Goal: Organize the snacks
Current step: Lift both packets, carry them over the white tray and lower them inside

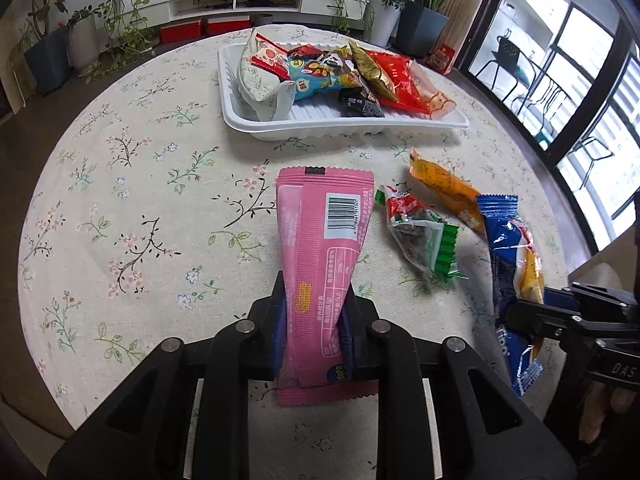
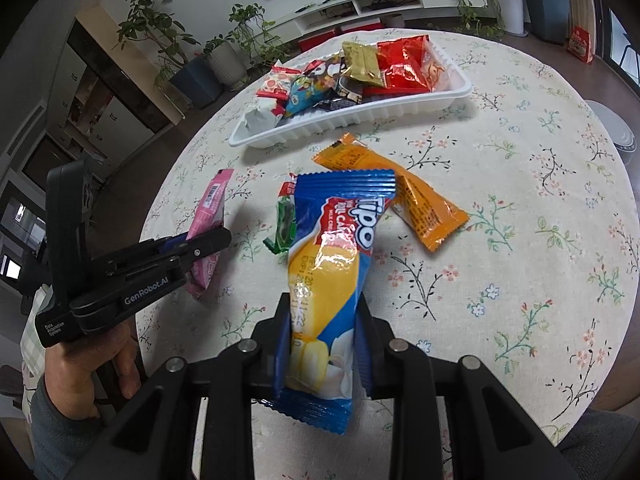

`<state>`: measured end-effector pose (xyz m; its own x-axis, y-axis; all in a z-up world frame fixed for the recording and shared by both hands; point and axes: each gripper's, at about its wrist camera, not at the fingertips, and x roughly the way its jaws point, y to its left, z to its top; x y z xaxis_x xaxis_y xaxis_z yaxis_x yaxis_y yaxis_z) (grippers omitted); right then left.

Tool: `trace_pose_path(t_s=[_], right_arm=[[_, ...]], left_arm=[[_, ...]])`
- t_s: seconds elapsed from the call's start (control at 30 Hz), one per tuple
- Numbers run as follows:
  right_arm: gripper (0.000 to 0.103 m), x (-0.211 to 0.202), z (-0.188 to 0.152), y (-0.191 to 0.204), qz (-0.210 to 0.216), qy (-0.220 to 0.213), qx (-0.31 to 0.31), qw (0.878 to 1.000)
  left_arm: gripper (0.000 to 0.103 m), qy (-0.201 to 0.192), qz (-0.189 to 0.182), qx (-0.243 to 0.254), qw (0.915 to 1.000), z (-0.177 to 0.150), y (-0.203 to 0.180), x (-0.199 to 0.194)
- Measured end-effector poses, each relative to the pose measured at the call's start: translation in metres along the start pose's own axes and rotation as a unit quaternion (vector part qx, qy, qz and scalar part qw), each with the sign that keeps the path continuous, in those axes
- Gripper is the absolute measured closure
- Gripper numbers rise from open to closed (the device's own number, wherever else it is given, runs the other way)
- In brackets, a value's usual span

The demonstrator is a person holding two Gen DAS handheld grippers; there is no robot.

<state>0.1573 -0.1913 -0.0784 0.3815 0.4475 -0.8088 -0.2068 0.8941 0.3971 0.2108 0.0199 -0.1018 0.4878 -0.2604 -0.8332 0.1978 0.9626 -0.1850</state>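
Observation:
My left gripper (image 1: 314,300) is shut on a pink snack packet (image 1: 320,240) and holds it above the table; the packet also shows in the right wrist view (image 2: 210,216). My right gripper (image 2: 324,320) is shut on a blue Tipo packet (image 2: 332,264), lifted off the cloth; it shows in the left wrist view (image 1: 510,264) too. An orange packet (image 2: 412,196) and a green-and-red packet (image 1: 420,236) lie on the table between the grippers and the white tray (image 1: 352,124). The tray holds several snack packets.
The round table has a floral cloth (image 1: 140,200). The tray stands at the far side (image 2: 360,120). Potted plants (image 1: 48,40) and a low white shelf (image 1: 240,0) stand beyond the table. Windows are at the right.

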Motion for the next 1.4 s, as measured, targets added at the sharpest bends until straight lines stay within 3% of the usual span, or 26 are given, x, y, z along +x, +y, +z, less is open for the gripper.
trace_pose_path(t_s=[0.3, 0.73, 1.07, 1.4], right_arm=[[0.073, -0.016, 0.009, -0.014, 0.025, -0.013, 0.023, 0.999], [0.073, -0.052, 0.042, -0.061, 0.009, -0.061, 0.056, 0.997], [0.073, -0.093, 0.103, -0.096, -0.021, -0.118, 0.051, 0.992], [0.073, -0.09, 0.189, -0.059, -0.007, -0.142, -0.016, 0.99]], left_arm=[[0.084, -0.03, -0.056, -0.045, 0.9969, 0.006, 0.012, -0.029], [0.083, -0.063, -0.094, -0.064, 0.9915, 0.026, 0.014, -0.052], [0.083, -0.105, -0.092, -0.059, 0.9885, 0.09, 0.021, -0.079], [0.083, -0.134, -0.097, -0.017, 0.9861, 0.171, -0.004, -0.087]])
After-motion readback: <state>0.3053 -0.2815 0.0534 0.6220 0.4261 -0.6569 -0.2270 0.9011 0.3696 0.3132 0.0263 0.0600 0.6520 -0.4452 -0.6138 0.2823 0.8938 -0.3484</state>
